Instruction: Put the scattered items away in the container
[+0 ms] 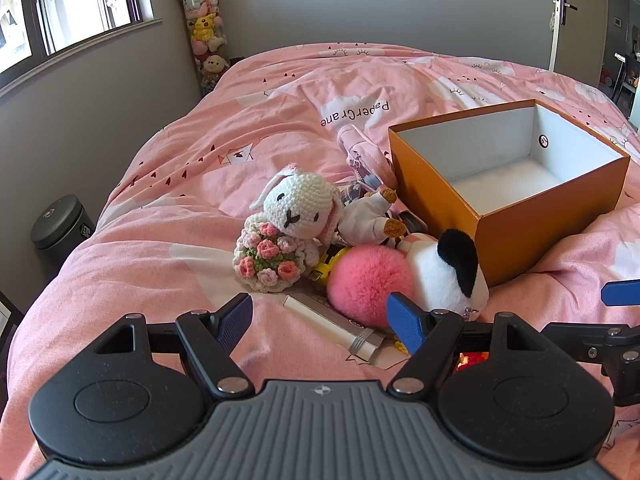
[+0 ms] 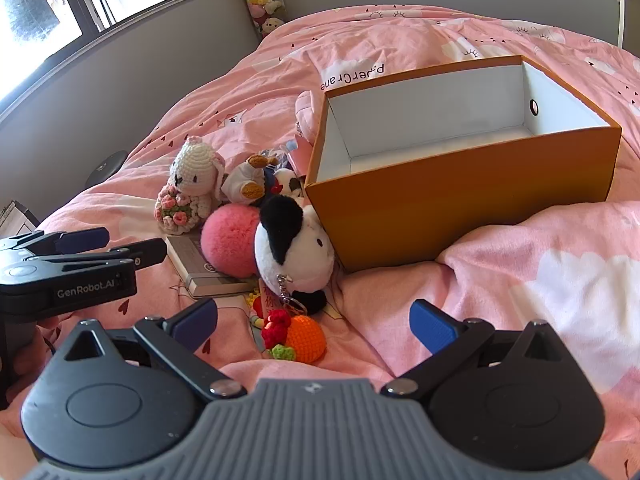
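An open orange box (image 1: 516, 216) (image 2: 460, 196) with a bare white inside stands on the pink bed. To its left lies a heap: a crochet bunny (image 1: 298, 208) (image 2: 192, 176) with a bouquet, a pink pompom (image 1: 366, 280) (image 2: 230, 236), a black-and-white plush (image 1: 448, 272) (image 2: 296, 248), a small white-clad doll (image 1: 368, 216) and a flat grey booklet (image 2: 200, 264). My left gripper (image 1: 320, 322) (image 2: 124, 242) hovers open just before the pompom. Open too, my right gripper (image 2: 316, 324) hangs over an orange crochet fruit (image 2: 306, 338), its pads apart from it.
The pink duvet (image 2: 540, 280) bulges in soft folds right of the box. A dark round bin (image 1: 60, 224) stands on the floor left of the bed. A tall tube of plush toys (image 1: 204, 40) fills the far corner beside the window; a door (image 1: 560, 12) is at the back right.
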`<state>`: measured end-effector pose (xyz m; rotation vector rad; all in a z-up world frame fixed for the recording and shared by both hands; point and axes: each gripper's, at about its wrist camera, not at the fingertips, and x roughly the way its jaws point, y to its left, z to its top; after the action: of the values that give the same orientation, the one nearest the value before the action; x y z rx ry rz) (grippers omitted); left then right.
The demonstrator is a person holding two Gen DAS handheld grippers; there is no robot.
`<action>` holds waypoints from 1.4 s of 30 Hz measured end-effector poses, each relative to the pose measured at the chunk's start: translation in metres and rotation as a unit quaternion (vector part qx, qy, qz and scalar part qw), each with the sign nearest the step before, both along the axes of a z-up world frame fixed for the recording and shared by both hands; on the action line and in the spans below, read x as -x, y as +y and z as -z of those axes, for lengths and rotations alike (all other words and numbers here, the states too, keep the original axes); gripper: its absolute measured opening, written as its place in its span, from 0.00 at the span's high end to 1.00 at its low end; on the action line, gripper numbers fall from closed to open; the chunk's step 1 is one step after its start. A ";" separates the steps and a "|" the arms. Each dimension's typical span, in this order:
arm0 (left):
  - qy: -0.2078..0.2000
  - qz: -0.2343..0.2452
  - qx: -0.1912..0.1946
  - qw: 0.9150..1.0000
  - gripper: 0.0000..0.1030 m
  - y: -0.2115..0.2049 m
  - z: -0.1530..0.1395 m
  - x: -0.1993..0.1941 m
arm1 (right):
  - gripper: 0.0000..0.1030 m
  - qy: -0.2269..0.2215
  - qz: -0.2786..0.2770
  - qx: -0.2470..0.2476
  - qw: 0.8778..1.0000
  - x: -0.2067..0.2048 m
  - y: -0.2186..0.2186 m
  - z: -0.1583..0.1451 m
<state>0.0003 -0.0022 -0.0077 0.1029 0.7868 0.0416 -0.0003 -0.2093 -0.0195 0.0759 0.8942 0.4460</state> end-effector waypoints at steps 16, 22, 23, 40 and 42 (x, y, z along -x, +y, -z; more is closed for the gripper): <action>0.010 0.008 0.001 1.000 0.15 0.002 0.000 -0.003 | 0.00 0.004 0.003 -0.004 1.000 0.001 -0.001 0.001; 0.017 0.009 0.003 1.000 0.15 0.001 0.001 -0.005 | 0.00 0.005 0.002 -0.004 1.000 0.001 0.000 0.001; 0.017 0.009 0.002 1.000 0.15 0.001 0.001 -0.005 | 0.00 0.005 0.002 -0.005 1.000 0.001 0.000 0.001; 0.020 0.008 0.003 1.000 0.15 0.002 0.003 -0.005 | 0.00 0.011 0.000 -0.006 1.000 -0.001 0.000 0.003; 0.020 0.008 0.003 1.000 0.15 0.002 0.003 -0.005 | 0.00 0.012 -0.001 -0.006 1.000 -0.001 0.001 0.003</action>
<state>0.0056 -0.0003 -0.0108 0.1040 0.8258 0.0227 0.0012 -0.2087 -0.0227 0.0919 0.9145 0.4530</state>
